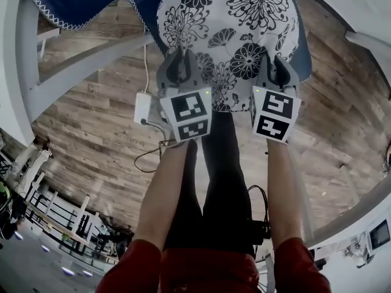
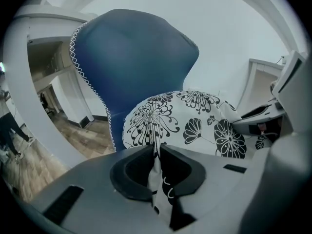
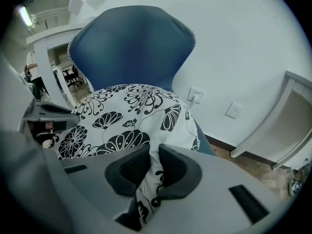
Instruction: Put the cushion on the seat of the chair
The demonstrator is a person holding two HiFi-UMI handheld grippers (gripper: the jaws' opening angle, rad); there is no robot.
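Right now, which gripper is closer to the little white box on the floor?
Left. The left gripper hangs just beside the white box; the right gripper is across the cushion from it.

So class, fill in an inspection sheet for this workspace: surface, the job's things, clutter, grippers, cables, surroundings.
Surface: wooden plank floor.
Job's things: floral cushion held in front of the blue chair back; cannot tell whether it touches the seat.
Clutter: nothing seen.
Grippers: left gripper and right gripper, each shut on the cushion's near edge.
Cables: white power box on the floor, with a white cable running up from it.
Surroundings: white wall, wall socket, white frame.
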